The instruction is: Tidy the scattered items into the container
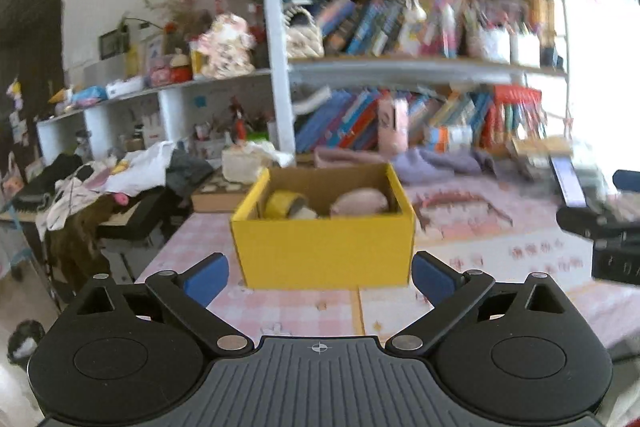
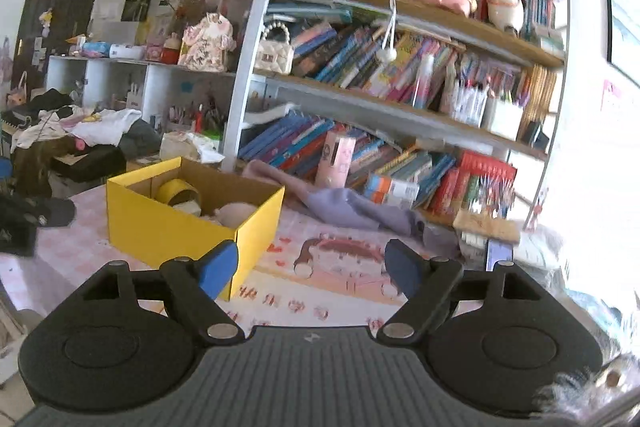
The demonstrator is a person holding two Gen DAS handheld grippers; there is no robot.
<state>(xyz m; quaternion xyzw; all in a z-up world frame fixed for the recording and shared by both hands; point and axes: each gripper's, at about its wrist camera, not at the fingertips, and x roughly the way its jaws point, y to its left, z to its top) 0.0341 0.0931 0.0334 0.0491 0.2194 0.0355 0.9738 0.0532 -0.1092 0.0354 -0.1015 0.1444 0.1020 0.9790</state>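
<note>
1. Box (image 1: 324, 251), yellow cardboard, is sitting on the pink tabletop (image 1: 280, 311), holding a tape roll (image 1: 282, 203) and a pink pouch (image 1: 360, 202).
2. Left claw (image 1: 320, 277) is gaping wide, gripping nothing.
3. Right claw (image 2: 312, 269) is standing open, empty too.

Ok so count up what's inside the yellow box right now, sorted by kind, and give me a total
Inside the yellow box:
Yellow tape roll: 1
Pale pink rounded item: 1
Small whitish item between them, too unclear to name: 1
Total: 3

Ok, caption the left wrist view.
Open left gripper faces a yellow box holding tape and a pink item.
</note>
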